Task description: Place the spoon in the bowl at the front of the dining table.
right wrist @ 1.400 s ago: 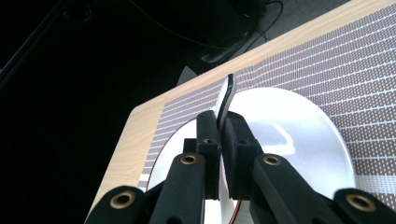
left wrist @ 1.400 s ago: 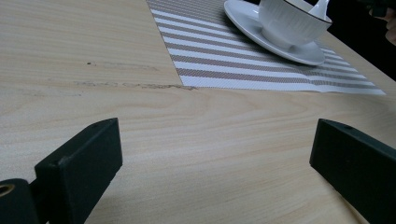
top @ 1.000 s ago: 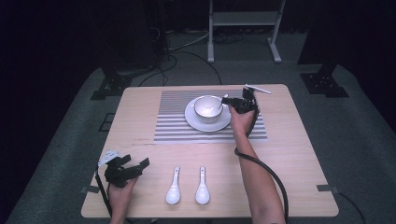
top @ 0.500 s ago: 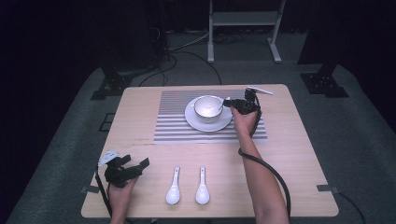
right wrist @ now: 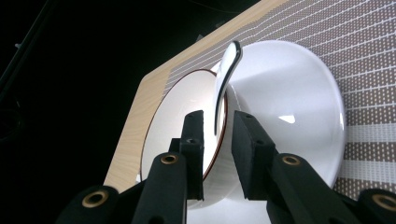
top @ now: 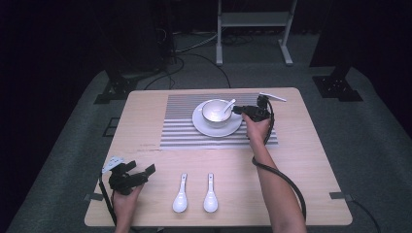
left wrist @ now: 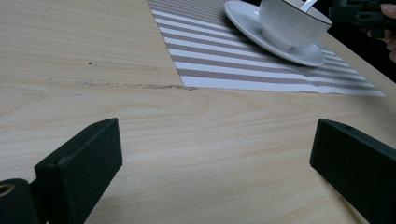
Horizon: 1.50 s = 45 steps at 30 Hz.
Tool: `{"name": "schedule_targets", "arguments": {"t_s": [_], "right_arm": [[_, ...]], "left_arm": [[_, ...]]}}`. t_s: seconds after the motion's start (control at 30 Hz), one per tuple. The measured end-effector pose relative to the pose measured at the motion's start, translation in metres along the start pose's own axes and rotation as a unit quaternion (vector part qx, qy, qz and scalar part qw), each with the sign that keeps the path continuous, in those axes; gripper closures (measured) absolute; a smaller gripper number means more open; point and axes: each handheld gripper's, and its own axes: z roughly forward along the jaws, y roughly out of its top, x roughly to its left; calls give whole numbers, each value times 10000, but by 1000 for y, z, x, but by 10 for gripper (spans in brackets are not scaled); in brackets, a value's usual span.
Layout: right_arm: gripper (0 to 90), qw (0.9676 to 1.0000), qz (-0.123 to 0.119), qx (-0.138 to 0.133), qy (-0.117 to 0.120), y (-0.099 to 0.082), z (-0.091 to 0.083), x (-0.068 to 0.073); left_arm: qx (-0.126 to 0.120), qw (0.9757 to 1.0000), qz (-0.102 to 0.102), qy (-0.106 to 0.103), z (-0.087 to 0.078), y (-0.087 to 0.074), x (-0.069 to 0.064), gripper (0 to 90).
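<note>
A white bowl (top: 216, 111) stands on a white saucer (top: 204, 127) on the striped placemat (top: 180, 131). A white spoon (top: 226, 107) leans in the bowl with its handle over the right rim. My right gripper (top: 239, 110) points at the bowl from the right. In the right gripper view the spoon handle (right wrist: 226, 74) stands between the jaws of my right gripper (right wrist: 218, 140). The jaws have just been opening and their pads are off the handle. My left gripper (top: 148, 171) rests at the front left, open and with nothing between its jaws (left wrist: 215, 163).
Two more white spoons (top: 180, 196) (top: 210, 195) lie side by side near the front edge, right of my left gripper. The bowl (left wrist: 289, 23) and placemat (left wrist: 224, 60) lie ahead in the left gripper view. A metal rack's legs (top: 252, 29) stand on the floor beyond the table.
The right hand has shifted only slightly beside the bowl, and the spoon still leans in the bowl. The left hand has not moved.
</note>
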Motion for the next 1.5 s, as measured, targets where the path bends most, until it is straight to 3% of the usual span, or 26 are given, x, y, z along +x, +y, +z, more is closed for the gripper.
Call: {"name": "schedule_targets", "arguments": {"t_s": [0.37, 0.57, 1.5], "right_arm": [[676, 9994, -256, 132, 210, -3, -8, 8], [644, 9988, -251, 197, 364, -7, -11, 5], [525, 9962, -454, 488, 565, -28, -29, 0]], "left_arm": [[12, 10000, 36, 28, 1, 0, -1, 10], [21, 10000, 31, 30, 1, 0, -1, 10], [44, 10000, 53, 65, 1, 0, -2, 10]]}}
